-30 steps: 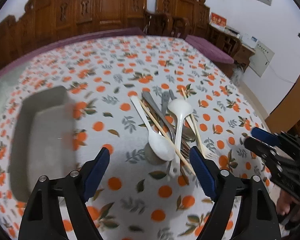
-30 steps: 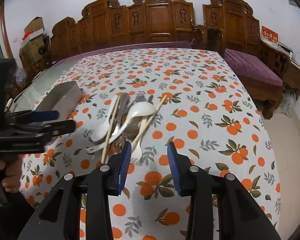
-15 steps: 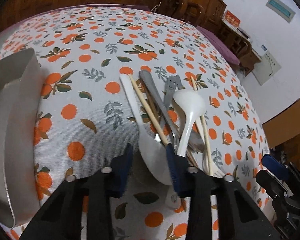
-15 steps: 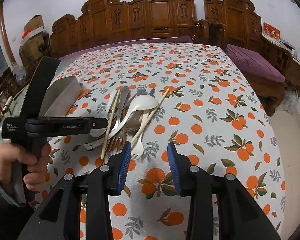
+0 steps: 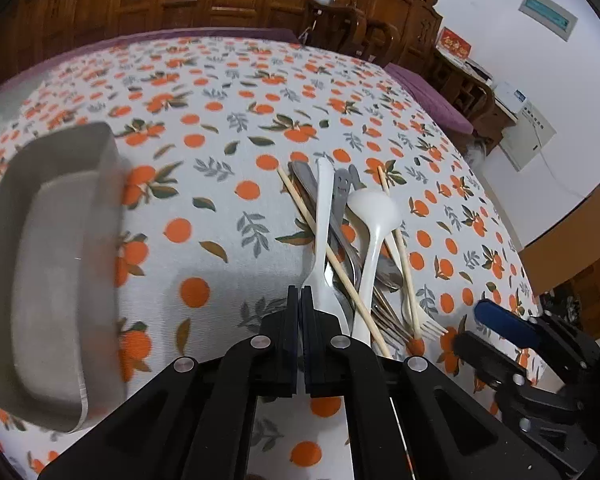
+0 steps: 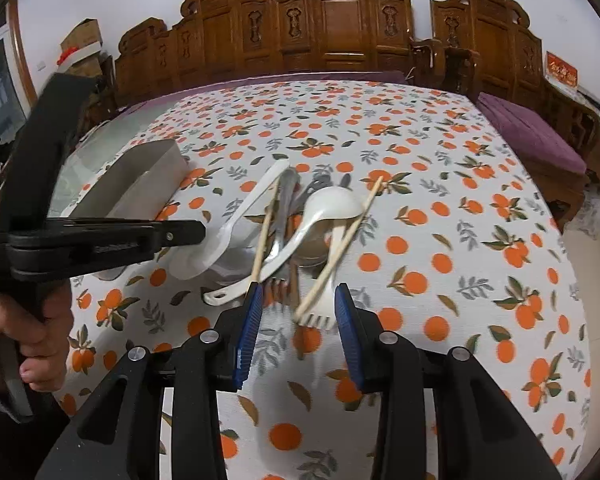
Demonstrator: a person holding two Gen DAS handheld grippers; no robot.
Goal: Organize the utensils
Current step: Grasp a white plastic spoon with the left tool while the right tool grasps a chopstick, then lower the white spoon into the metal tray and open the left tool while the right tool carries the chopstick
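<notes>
A pile of utensils lies on the orange-print tablecloth: white plastic spoons, metal cutlery, a white fork and wooden chopsticks. My left gripper is shut on the bowl of a white plastic spoon, whose handle points away. It shows from the side in the right wrist view, with the spoon in it. My right gripper is open, its blue pads just before the near end of the pile. A second white spoon lies on top.
A grey metal tray stands left of the pile; it also shows in the right wrist view. Carved wooden benches with purple cushions line the far and right sides of the table.
My left gripper has closed from wide open onto the white spoon's bowl, and the spoon's handle has swung to the right. My right gripper has moved a little closer to the pile.
</notes>
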